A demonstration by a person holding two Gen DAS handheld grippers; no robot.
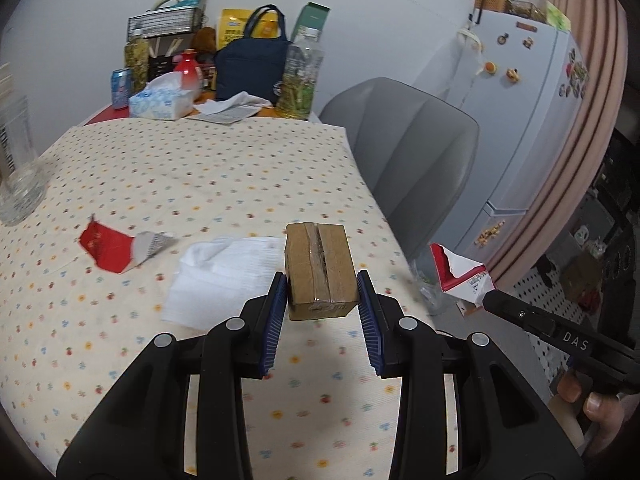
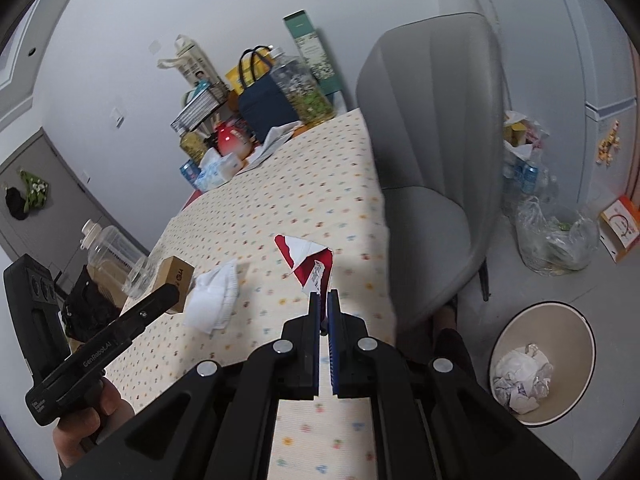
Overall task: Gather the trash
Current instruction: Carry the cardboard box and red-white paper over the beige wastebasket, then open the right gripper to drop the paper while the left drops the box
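Note:
My left gripper (image 1: 322,278) is shut on a small taped cardboard box (image 1: 320,256), held just above the dotted tablecloth (image 1: 200,168). My right gripper (image 2: 324,295) is shut on a torn red-and-white carton piece (image 2: 308,260), pinched at its lower edge over the table's right side. In the left wrist view that carton piece (image 1: 460,276) hangs past the table edge. The right wrist view shows the box (image 2: 176,276) at the far left. A second red torn carton piece (image 1: 108,248) and a white tissue (image 1: 224,276) lie on the cloth.
A beige waste bin (image 2: 560,320) holding crumpled paper stands on the floor at lower right. A grey chair (image 2: 432,120) sits against the table's right side. A clear plastic bag (image 2: 556,236) lies beyond it. A glass jar (image 1: 16,176) stands at left, with clutter along the far end.

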